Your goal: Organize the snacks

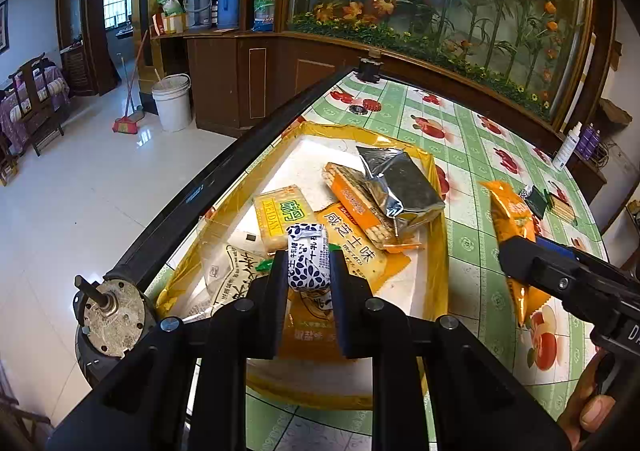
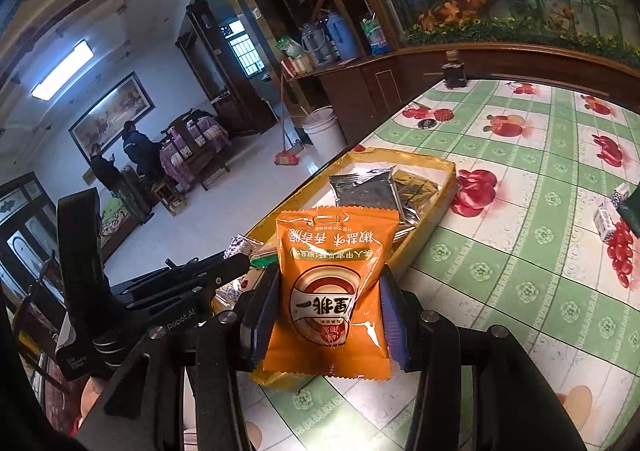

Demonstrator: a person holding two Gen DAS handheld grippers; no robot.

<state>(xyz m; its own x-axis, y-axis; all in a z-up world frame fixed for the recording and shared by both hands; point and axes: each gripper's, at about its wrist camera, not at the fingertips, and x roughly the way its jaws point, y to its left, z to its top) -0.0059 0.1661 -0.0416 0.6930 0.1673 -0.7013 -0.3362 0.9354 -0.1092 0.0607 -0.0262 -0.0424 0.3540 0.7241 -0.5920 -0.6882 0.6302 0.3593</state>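
My left gripper (image 1: 309,269) is shut on a small blue-and-white patterned snack pack (image 1: 307,257), held above the yellow tray (image 1: 438,247). The tray holds several snacks: a yellow cracker pack (image 1: 282,215), orange biscuit packs (image 1: 354,203) and a silver foil bag (image 1: 400,181). My right gripper (image 2: 330,309) is shut on an orange snack bag (image 2: 334,283), hanging over the tray's near right corner (image 2: 424,235). In the left wrist view that orange bag (image 1: 514,219) and the right gripper (image 1: 520,263) show to the right of the tray. The left gripper (image 2: 236,265) appears left in the right wrist view.
The table has a green checked fruit-print cloth (image 2: 520,251) and a black edge rail (image 1: 224,179). Small packs lie at the far right of the table (image 1: 556,203) (image 2: 608,219). A motor (image 1: 110,311) sits at the table corner. A white bucket (image 1: 173,103) and broom (image 1: 128,123) stand on the floor.
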